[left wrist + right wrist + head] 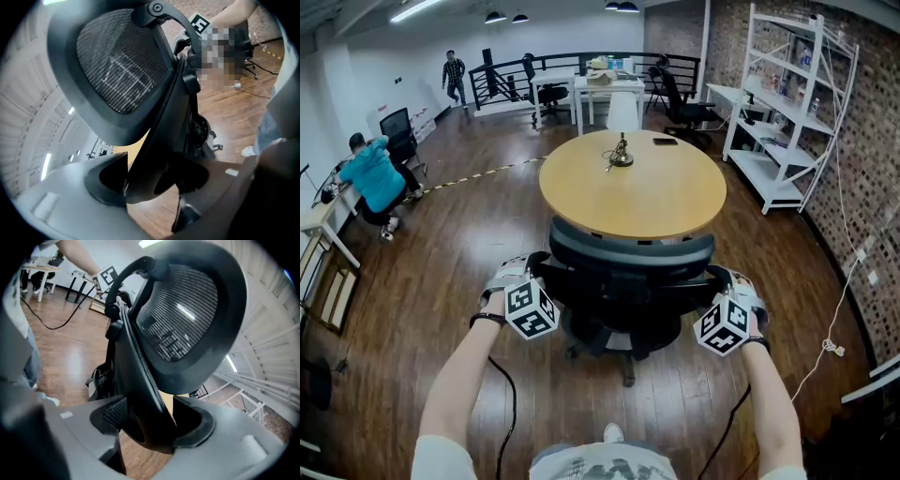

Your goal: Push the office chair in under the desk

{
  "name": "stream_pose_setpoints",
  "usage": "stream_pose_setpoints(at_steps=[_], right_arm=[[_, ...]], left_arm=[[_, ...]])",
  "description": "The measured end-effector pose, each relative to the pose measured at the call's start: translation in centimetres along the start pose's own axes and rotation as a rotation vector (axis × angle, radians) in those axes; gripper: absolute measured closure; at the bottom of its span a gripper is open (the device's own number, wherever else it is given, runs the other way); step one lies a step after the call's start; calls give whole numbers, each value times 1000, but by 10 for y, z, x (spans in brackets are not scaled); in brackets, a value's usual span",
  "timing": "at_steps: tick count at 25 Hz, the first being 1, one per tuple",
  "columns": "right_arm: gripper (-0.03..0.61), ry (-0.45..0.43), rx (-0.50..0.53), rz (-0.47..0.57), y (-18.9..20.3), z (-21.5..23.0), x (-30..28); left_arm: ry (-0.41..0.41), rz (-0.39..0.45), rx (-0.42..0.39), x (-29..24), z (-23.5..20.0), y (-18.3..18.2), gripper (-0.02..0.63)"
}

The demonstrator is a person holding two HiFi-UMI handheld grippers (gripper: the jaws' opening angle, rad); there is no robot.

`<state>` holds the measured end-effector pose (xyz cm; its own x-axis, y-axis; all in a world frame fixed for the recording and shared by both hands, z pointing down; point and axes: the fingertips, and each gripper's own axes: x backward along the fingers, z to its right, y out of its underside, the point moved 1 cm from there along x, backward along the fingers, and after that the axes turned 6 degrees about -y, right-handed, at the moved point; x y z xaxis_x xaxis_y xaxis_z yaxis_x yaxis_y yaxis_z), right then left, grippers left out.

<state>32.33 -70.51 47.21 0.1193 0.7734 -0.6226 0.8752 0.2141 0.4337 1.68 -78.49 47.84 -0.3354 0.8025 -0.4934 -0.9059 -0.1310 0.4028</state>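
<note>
A black mesh office chair [633,272] stands with its backrest top against the near edge of the round wooden desk [637,192]. My left gripper [542,272] holds the backrest's left side and my right gripper [715,278] its right side. In the left gripper view the jaws of the left gripper [150,180] are closed round the black backrest frame [159,140], below the mesh [117,79]. In the right gripper view the right gripper [152,423] clasps the frame [140,380] the same way. The seat and base are mostly hidden under the backrest.
A small ornament [622,155] and a dark phone [666,142] lie on the desk. White shelving [787,112] lines the brick wall on the right. A seated person [373,178] is at far left, another person [453,75] walks at the back. A cable [834,319] crosses the wooden floor.
</note>
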Motion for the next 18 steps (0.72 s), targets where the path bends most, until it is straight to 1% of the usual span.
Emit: stream_pose_setpoints(at_steps=[2, 3, 6, 9, 11, 15, 16, 18], right_arm=[[305, 12, -9, 16, -5, -3, 9], [305, 22, -9, 22, -7, -4, 13], [305, 55, -13, 29, -11, -11, 25], [307, 70, -25, 44, -23, -19, 43], [307, 73, -39, 54, -30, -28, 53], [307, 75, -70, 82, -47, -49, 74], [310, 80, -76, 90, -51, -54, 80], [327, 90, -92, 108, -59, -65, 91]], left_arm=[[-51, 20, -4, 7, -1, 0, 341], [-66, 27, 8, 10, -2, 0, 337], [-89, 42, 57, 23, -2, -2, 337], [-113, 76, 54, 42, 0, -11, 339], [-119, 102, 66, 55, 2, -17, 341], [-117, 150, 125, 82, 7, -21, 344], [-117, 164, 133, 90, 9, -22, 349], [-120, 196, 150, 106, 14, -26, 383]])
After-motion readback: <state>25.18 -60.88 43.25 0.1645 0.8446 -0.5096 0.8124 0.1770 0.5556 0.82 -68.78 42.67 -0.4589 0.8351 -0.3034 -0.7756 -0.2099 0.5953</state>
